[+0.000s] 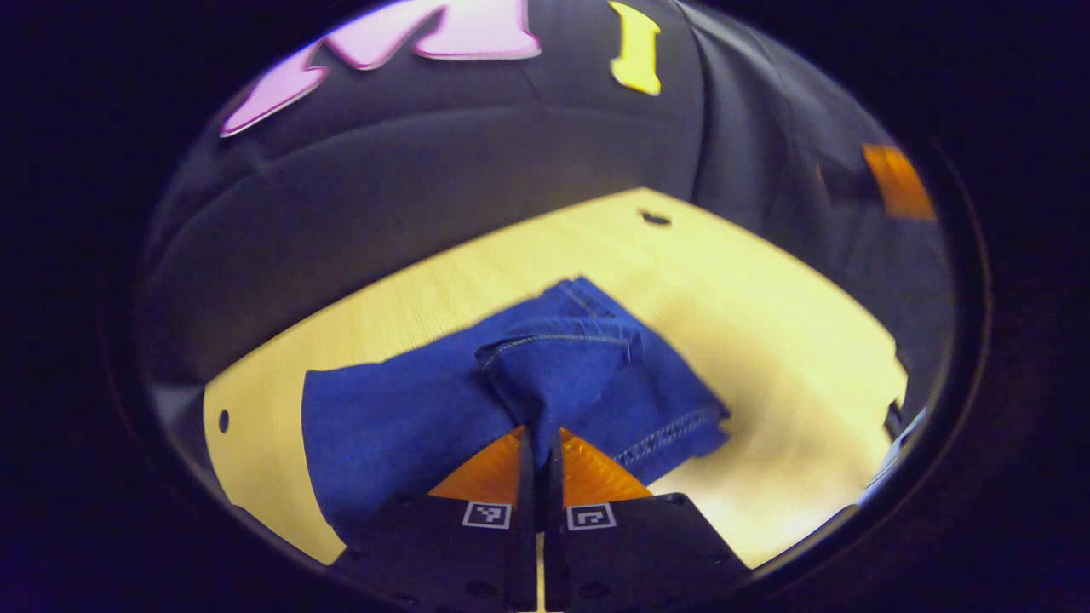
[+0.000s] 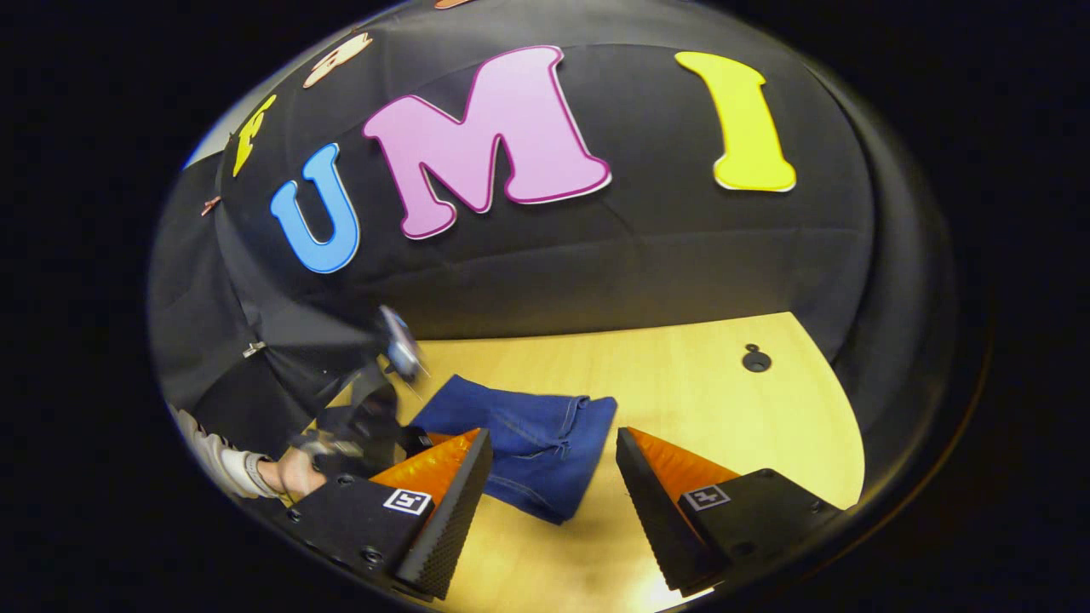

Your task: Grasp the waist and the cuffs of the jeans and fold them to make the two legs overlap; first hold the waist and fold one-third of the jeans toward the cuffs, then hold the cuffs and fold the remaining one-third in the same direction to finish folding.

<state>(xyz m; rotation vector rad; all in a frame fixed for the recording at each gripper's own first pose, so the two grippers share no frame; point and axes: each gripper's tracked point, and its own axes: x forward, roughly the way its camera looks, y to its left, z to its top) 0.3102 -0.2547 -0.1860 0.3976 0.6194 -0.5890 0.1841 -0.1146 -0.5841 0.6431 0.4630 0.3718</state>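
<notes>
Jeans (image 1: pixel 511 383), 1; grippers, 2.

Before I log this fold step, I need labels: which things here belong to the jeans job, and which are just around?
Job:
- jeans, bunched on the table
- left gripper, shut on a fold of denim
- right gripper, open above the jeans

Around:
- wooden table
- table hole

Jeans (image 1: pixel 545 383): dark blue denim, pale stitching along seams. Folded into compact bundle, lying on light wood table (image 1: pixel 766 340). One fold of cloth raised at near edge. In right gripper view jeans (image 2: pixel 528 443) lie flat, rumpled, near table's front-left part.
</notes>
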